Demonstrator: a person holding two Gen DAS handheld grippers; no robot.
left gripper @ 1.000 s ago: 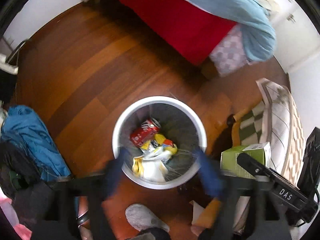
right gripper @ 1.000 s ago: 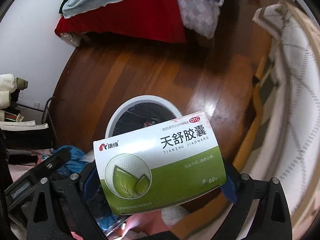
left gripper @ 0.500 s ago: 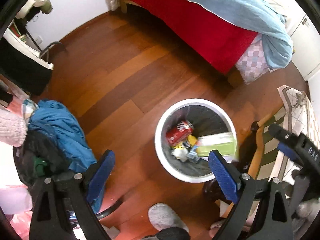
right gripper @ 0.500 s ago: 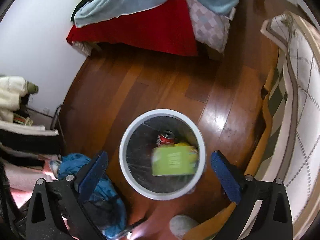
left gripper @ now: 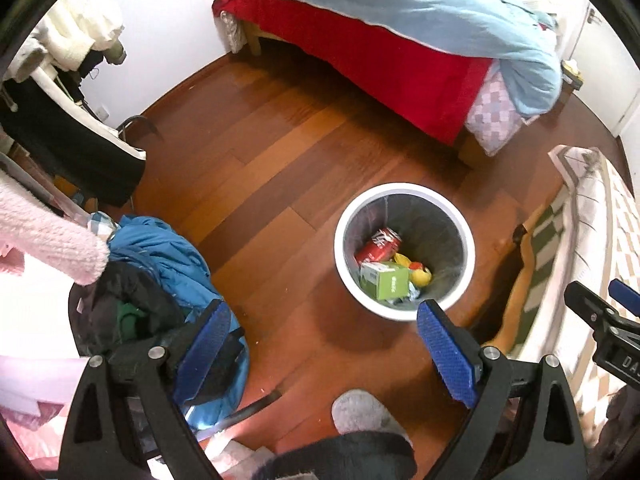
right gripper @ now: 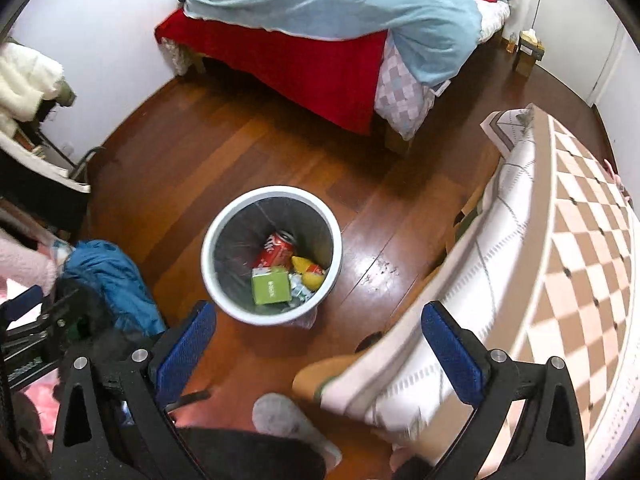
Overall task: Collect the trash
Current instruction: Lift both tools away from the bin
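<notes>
Inside the white bin [left gripper: 404, 192] lies the green box [left gripper: 386, 285], beside a red can [left gripper: 378, 245]. Only the right wrist view shows the checkered surface [right gripper: 580, 240]. Left gripper [left gripper: 324, 348] and right gripper [right gripper: 318, 350] hover above, both spread wide, empty.

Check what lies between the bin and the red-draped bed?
Only bare wood floor between the bin and the bed; both wrist views show that stretch.
</notes>
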